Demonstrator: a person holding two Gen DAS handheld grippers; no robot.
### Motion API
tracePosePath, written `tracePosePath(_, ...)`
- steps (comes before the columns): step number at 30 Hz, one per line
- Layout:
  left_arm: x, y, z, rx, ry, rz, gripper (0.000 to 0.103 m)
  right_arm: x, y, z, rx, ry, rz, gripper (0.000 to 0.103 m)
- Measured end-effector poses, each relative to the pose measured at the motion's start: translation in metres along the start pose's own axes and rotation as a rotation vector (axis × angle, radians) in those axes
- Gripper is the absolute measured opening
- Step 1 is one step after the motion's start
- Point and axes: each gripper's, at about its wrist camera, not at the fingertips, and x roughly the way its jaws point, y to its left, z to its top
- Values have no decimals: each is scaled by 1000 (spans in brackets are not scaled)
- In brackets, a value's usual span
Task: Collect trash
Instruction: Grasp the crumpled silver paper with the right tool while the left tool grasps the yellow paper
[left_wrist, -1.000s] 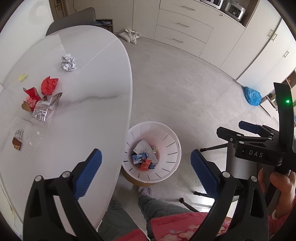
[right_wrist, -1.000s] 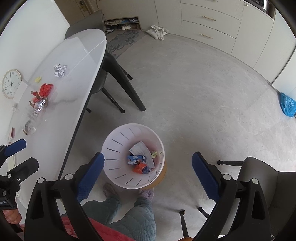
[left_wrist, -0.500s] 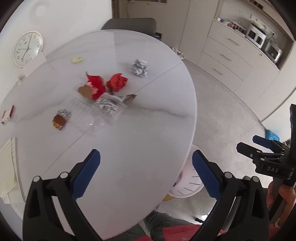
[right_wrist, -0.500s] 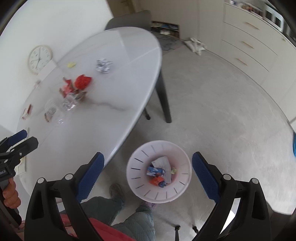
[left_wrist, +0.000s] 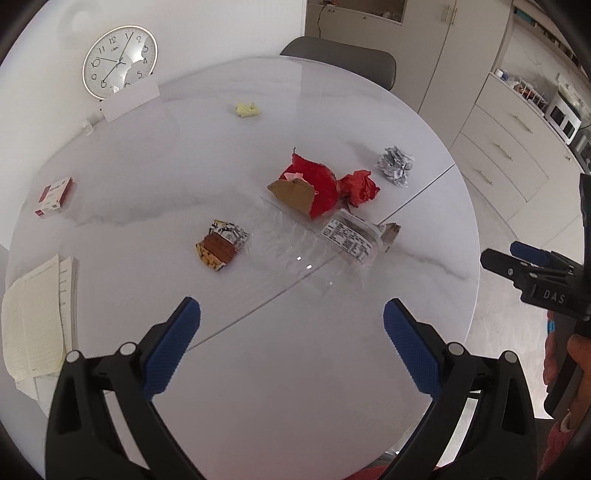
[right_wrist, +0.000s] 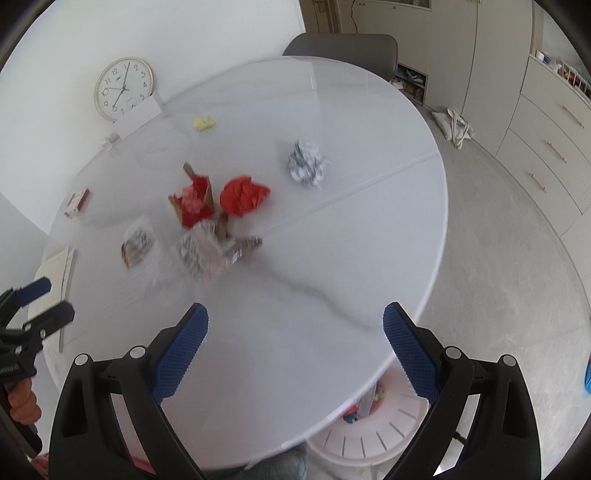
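I have both tools over the near edge of the white table (left_wrist: 332, 369), and neither carries anything: the left tool (left_wrist: 291, 345) has its blue pads spread wide with only bare tabletop between them, and the right tool (right_wrist: 295, 349) is spread just as wide and equally empty. Part of the job looks done, since the white bin (right_wrist: 373, 435) on the floor, half hidden under the table's edge in the right wrist view, already holds a few scraps. Most of the trash is still on the table, well ahead of my tools: a clear plastic package with a printed label (left_wrist: 332, 254), a brown snack wrapper (left_wrist: 221, 244), a torn red and brown carton (left_wrist: 304, 188), a red paper ball (left_wrist: 360, 186), a crumpled printed paper ball (left_wrist: 395, 165) and a small yellow scrap (left_wrist: 248, 109) at the far side. By my count six pieces remain, the clear package nearest.
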Motion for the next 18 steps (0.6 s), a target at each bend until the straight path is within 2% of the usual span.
tracePosePath(5, 23, 22, 30, 0, 4, -30, 95, 40, 1, 58, 16, -38, -36, 95)
tracePosePath(11, 57, 48, 65, -18, 20, -47, 95, 103, -8, 114, 81, -36, -62, 94)
tracePosePath(16, 82, 63, 97, -31, 16, -40, 95, 151, -5, 134, 89, 12, -102, 82)
tracePosePath(18, 92, 69, 115, -30, 6, -28, 95, 163, -2, 136, 80, 31, -134, 69)
